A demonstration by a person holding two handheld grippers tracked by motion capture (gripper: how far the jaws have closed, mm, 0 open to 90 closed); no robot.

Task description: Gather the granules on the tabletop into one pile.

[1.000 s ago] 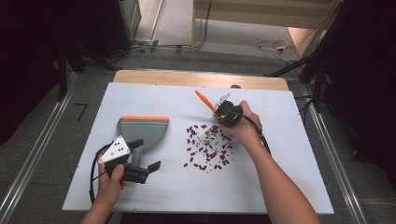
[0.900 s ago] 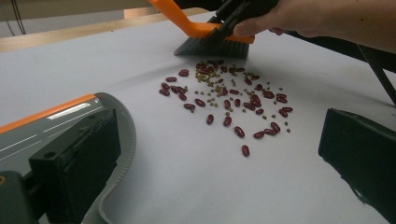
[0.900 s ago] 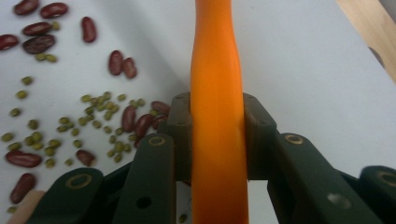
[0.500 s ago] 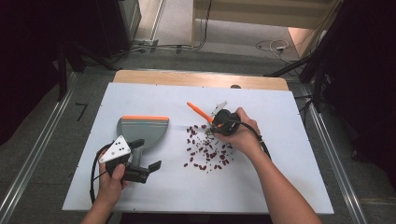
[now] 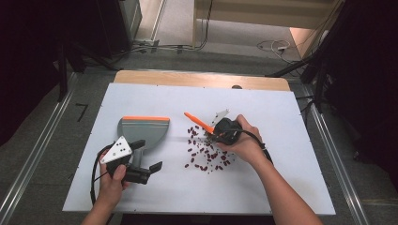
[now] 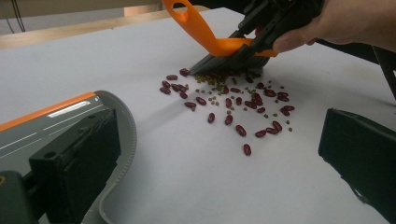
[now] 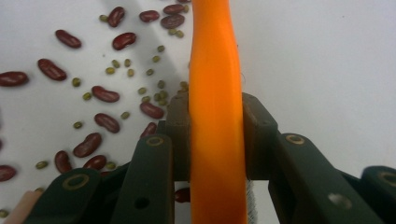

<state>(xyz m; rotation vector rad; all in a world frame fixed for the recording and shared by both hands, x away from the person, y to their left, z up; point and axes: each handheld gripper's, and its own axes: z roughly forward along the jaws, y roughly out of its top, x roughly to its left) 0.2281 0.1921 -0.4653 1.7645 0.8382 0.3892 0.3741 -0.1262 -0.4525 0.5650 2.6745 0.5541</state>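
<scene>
Red kidney beans and small green beans [image 5: 206, 151] lie scattered on the white table top [image 5: 281, 187]. My right gripper [image 5: 218, 131] is shut on the orange handle of a small brush [image 7: 215, 70], whose dark bristles [image 6: 229, 61] rest on the far edge of the bean pile [image 6: 233, 107]. A grey dustpan with an orange lip [image 5: 143, 129] lies left of the beans. My left gripper [image 5: 150, 154] stands open at the pan's near end. One of its jaws lies over the pan's rear [image 6: 56, 121], the other over bare table.
A wooden strip [image 5: 202, 79] runs along the table's back edge, with metal rails and cables on the floor beyond. Bare white surface lies in front of and to the right of the beans. A cable [image 5: 96, 173] loops from the left gripper.
My right gripper has carried the brush from behind the pile toward the person and a little left, onto the beans' far edge. The left gripper and dustpan have stayed put.
</scene>
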